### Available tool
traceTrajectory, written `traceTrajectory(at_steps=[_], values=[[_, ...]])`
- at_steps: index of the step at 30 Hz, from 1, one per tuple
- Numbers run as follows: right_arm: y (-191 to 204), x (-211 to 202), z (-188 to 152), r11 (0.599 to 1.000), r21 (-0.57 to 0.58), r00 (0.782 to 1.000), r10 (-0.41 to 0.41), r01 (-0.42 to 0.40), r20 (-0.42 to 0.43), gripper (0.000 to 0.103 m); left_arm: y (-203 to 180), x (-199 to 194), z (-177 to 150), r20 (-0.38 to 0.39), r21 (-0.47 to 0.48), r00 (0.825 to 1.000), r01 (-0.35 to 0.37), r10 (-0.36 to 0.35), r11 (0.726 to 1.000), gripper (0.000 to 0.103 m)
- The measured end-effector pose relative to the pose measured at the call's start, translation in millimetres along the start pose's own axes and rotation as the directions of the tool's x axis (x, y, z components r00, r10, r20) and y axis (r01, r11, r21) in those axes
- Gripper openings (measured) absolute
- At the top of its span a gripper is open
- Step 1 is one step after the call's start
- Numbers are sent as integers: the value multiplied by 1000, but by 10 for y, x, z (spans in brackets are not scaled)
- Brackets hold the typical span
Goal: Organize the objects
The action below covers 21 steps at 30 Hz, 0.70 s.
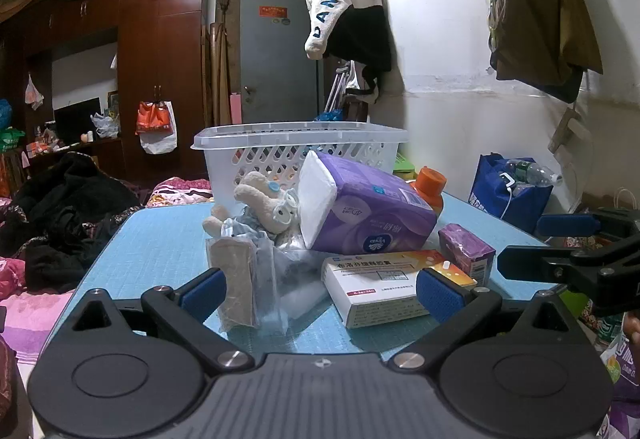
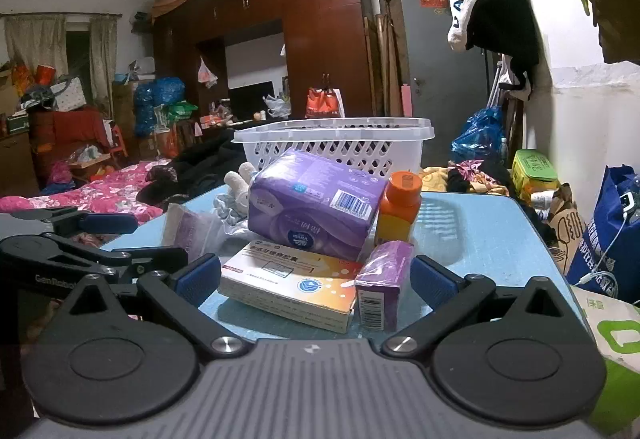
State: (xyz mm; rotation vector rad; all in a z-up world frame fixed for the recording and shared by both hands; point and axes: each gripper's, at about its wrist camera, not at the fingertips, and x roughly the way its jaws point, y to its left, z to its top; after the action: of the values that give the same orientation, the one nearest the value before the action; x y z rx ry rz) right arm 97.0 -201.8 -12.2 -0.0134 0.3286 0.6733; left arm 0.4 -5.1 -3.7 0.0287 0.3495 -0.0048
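Objects piled mid blue table (image 1: pixel 160 239), L to R: clear bag (image 1: pixel 256 279), plush toy (image 1: pixel 264 205), purple tissue pack (image 1: pixel 372 211), medicine box (image 1: pixel 384 287), small purple box (image 1: pixel 466 251), orange bottle (image 1: pixel 430 191); white basket (image 1: pixel 296 151) behind. My left claw (image 1: pixel 320 289) & right claw (image 2: pixel 316 281) both spread wide, holding nothing.

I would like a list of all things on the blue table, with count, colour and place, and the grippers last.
basket: 1, white, far end of the table.
tissue pack: 1, purple, middle, in front of the basket.
bottle: 1, orange, right of the tissue pack.
medicine box: 1, white and orange, near edge.
small box: 1, purple, right of the medicine box.
plush toy: 1, beige, left of the tissue pack.
clear bags: a few, left near side.
table: 1, blue.
left gripper: open.
right gripper: open.
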Motion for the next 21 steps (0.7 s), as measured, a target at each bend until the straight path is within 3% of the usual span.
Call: traceTrajectory(at_steps=[21], values=[[-5, -3, -2, 1000, 2, 1000, 1, -1, -2, 103, 36, 44, -26, -16, -7, 1000, -13, 13, 1000, 102]])
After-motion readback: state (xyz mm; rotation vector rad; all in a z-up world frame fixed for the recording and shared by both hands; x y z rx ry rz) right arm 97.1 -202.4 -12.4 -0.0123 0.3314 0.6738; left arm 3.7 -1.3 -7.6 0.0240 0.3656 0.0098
